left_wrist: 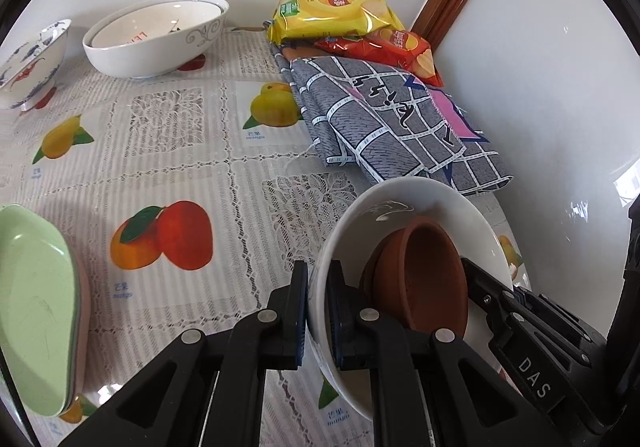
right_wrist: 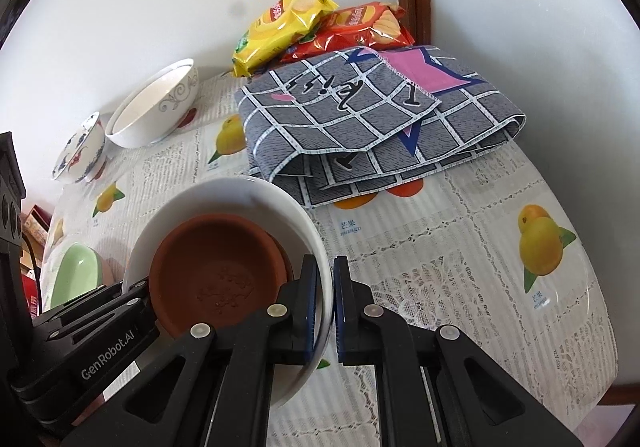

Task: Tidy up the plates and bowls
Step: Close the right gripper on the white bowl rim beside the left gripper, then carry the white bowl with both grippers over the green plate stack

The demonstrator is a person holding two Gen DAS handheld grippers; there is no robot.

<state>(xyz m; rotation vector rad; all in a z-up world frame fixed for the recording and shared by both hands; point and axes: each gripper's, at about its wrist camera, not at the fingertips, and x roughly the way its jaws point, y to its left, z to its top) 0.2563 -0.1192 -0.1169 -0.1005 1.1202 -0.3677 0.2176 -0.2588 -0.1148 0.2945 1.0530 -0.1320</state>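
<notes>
A white bowl [left_wrist: 420, 199] [right_wrist: 260, 199] holds two nested terracotta dishes [left_wrist: 424, 275] [right_wrist: 212, 267] and is carried tilted above the fruit-print tablecloth [left_wrist: 180, 167]. My left gripper [left_wrist: 318, 275] is shut on its left rim, one finger inside the wall and one outside. My right gripper [right_wrist: 325, 267] is shut on the opposite rim in the same way. Each wrist view shows the other gripper's black body across the bowl.
A stack of green plates [left_wrist: 36, 307] [right_wrist: 76, 275] lies at the left. At the back left, against the wall, stand a large white bowl with grey scrolls [left_wrist: 156, 35] [right_wrist: 156, 107] and a small blue-and-red bowl [left_wrist: 32, 55] [right_wrist: 80, 155]. A folded checked cloth [left_wrist: 392, 127] [right_wrist: 360, 119] and chip bags [left_wrist: 336, 15] [right_wrist: 288, 23] fill the back right corner.
</notes>
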